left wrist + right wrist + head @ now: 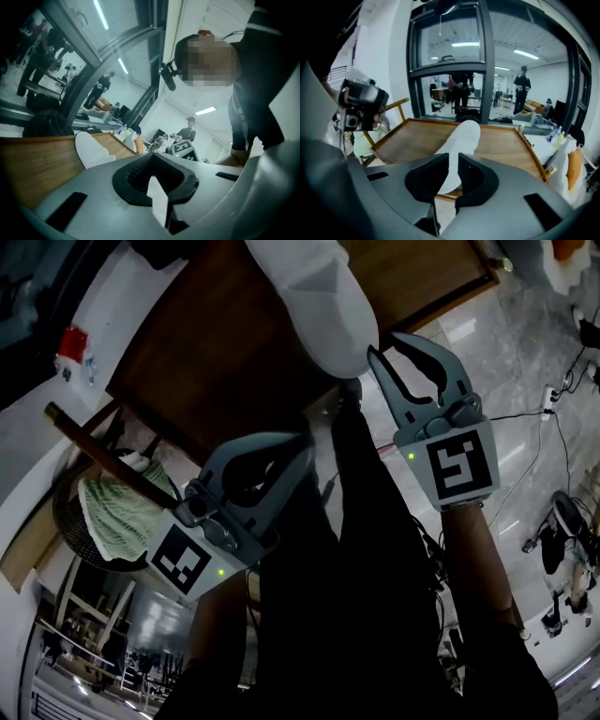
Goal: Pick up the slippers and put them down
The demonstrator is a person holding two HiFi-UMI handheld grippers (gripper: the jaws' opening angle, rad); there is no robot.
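At the counter's near edge, the right tool (pixel 384 345) has its jaws a narrow way apart and grips nothing. In the right gripper view its tips (pixel 451 157) frame the near end of the white slipper (pixel 464 136), and whether a pad touches it I cannot tell. The slipper (pixel 309 296) lies flat and lengthwise on the brown wooden counter (pixel 206 343), and its near end reaches that edge just beside the right tool's tips.

The left tool (pixel 305 442) is held lower and to the left, off the counter and well apart from the slipper. Its tips (pixel 152 155) are together, with nothing gripped between them. From the left gripper view the same slipper (pixel 91 150) shows on the counter (pixel 33 164), beyond the jaws and to their left.

Farther out, a dark wicker basket (pixel 70 531) holding a green cloth (pixel 112 512) sits beside the counter. Cables (pixel 553 409) trail over the pale tiled floor (pixel 506 334) on the right.
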